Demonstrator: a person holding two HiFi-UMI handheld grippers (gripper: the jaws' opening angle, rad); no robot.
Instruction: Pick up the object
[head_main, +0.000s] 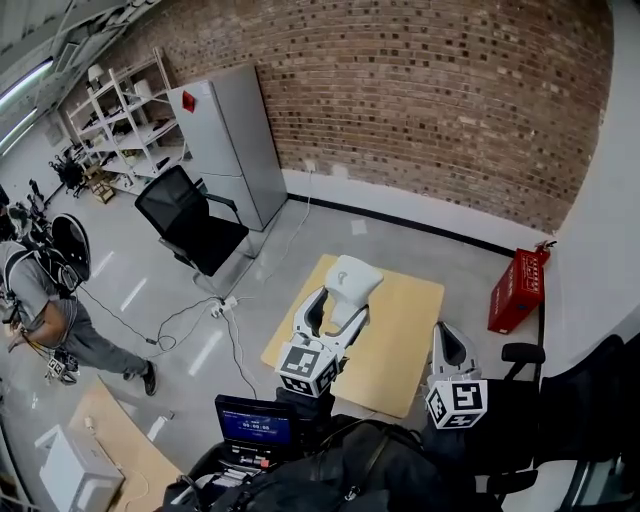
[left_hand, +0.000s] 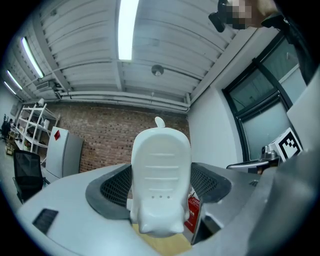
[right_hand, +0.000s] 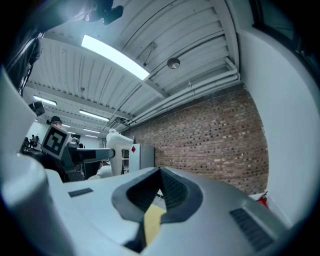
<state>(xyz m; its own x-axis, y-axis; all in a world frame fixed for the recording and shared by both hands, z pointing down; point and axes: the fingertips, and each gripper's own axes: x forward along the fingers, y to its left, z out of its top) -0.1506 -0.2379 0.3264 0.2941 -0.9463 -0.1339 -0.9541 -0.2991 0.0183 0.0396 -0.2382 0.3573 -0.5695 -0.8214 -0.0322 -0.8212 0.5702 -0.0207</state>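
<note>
Since the head view looks almost straight down, you get the layout first: the left gripper (head_main: 339, 306) is up above the tan table (head_main: 410, 345) with its jaws clamped on the white object (head_main: 352, 280), which sticks out past the jaw tips toward the brick wall (head_main: 430, 90). The right gripper (head_main: 445, 335) hangs over the table's right edge, jaws pinched together with nothing in them. The red crate (head_main: 517, 290) sits on the floor just beside the table's far right corner, but I can't tell what's in it. Over in the left gripper view, the left gripper (left_hand: 161, 187) has its jaws partly open and both mesh pads (left_hand: 116, 187) are pressed against the sides of the white object (left_hand: 161, 175). Its long axis runs along the jaws and it stands upright in the frame, ribbed face toward the camera. It has a little rounded nub on the far top end, and the wider bottom end sits down in the throat of the jaws. The red crate (left_hand: 192, 220) peeks out just behind it, low right. In the right gripper view, the right gripper (right_hand: 160, 175) has its jaws shut tip to tip and holds nothing, with just a sliver of tan table (right_hand: 153, 222) showing through the gap below. The white object (right_hand: 116, 145) is visible off to the left, held upright.
</note>
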